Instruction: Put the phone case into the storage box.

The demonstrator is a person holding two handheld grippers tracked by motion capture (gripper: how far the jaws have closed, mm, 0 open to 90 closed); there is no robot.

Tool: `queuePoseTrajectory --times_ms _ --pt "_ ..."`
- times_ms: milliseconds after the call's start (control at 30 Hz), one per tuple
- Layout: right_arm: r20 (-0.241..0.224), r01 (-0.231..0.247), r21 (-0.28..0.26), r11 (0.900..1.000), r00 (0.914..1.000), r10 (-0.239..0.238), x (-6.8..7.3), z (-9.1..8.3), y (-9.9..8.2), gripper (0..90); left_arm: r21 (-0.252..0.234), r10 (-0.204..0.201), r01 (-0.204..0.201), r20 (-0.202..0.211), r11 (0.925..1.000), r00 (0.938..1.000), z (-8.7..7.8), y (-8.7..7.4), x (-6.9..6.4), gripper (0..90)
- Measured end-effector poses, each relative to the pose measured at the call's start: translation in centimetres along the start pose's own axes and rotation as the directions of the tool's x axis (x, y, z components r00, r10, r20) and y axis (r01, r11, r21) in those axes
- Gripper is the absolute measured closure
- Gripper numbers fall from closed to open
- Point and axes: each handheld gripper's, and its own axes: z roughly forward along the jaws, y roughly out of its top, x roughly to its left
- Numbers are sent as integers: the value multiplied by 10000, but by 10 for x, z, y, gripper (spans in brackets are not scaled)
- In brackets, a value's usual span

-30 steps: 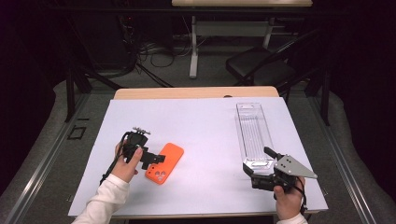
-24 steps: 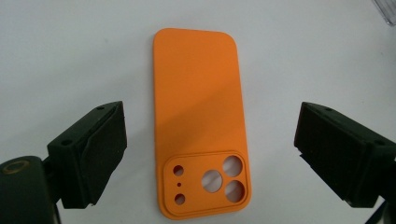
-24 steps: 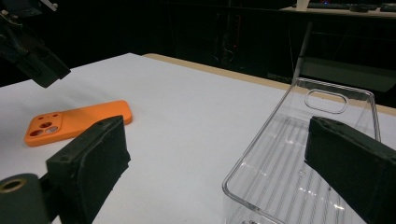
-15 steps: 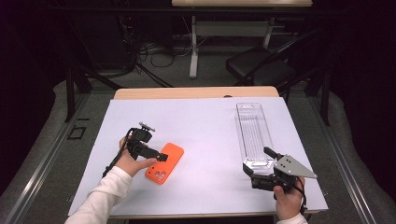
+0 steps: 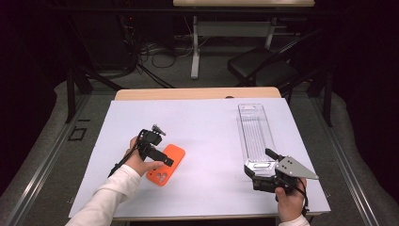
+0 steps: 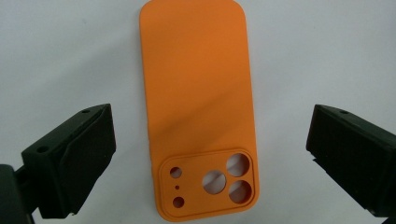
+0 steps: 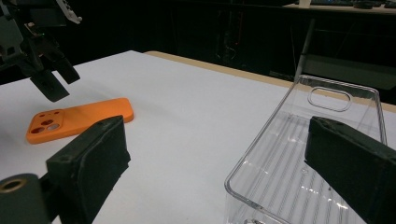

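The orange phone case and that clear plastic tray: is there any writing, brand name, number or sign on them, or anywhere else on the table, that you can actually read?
None: no readable text anywhere.
Orange phone case: plain back, only camera cut-outs, no logo or lettering.
Clear plastic tray: ribbed floor and a hang-slot, no print.
White table cover: blank.
Grey plate on the right gripper: bare, no marking visible.

White long sleeve (image 5: pixel 108 197), black left gripper (image 5: pixel 162 157) with cable, right gripper (image 5: pixel 263 176) bearing grey three-cornered plate (image 5: pixel 294 167)
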Motion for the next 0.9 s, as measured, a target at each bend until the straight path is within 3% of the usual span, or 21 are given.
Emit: queuePoseTrajectory --times_ms 433,700,900 --pt "-36 23 3 10000 10000 -23 0 1 -1 55 523 -411 398 243 9978 9989 6 6 -1 17" --pt "-53 22 13 10000 10000 -22 0 1 -1 55 673 -494 487 97 9965 9987 14 10 4 47" --pt "-25 -35 45 10000 10000 35 0 1 -1 55 977 -325 319 36 9947 9995 24 13 1 85"
